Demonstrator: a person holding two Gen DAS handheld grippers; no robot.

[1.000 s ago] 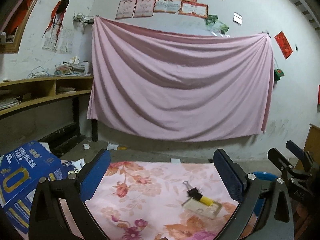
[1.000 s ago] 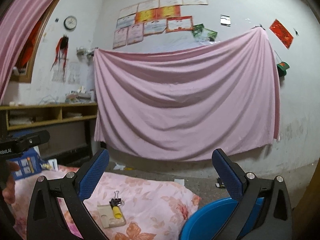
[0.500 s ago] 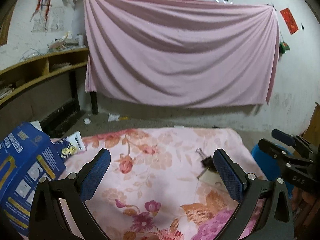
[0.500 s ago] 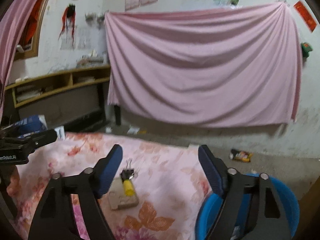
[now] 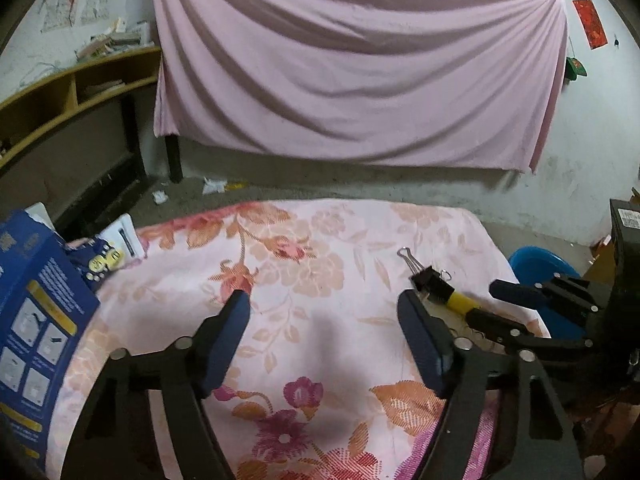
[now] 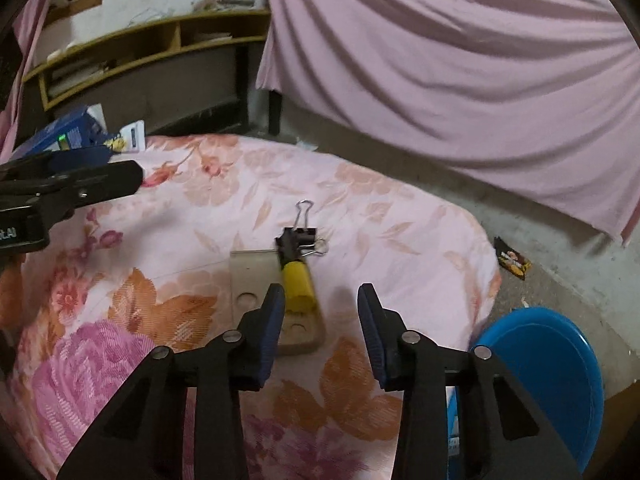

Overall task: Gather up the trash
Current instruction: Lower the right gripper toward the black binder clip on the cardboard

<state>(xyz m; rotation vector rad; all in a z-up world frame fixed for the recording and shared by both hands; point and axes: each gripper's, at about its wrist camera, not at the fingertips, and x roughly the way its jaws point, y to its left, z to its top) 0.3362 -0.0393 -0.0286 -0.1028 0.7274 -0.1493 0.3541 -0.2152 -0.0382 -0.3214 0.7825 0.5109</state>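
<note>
Draped wall, cluttered shelf
A large pink cloth [image 5: 352,72] hangs on the white wall beside a wooden shelf [image 6: 132,52] holding papers

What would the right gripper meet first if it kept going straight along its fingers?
Probably the floral cloth, just right of the yellow cylinder on the beige card. The right gripper is closing with nothing between its jaws; depth is uncertain.
</note>
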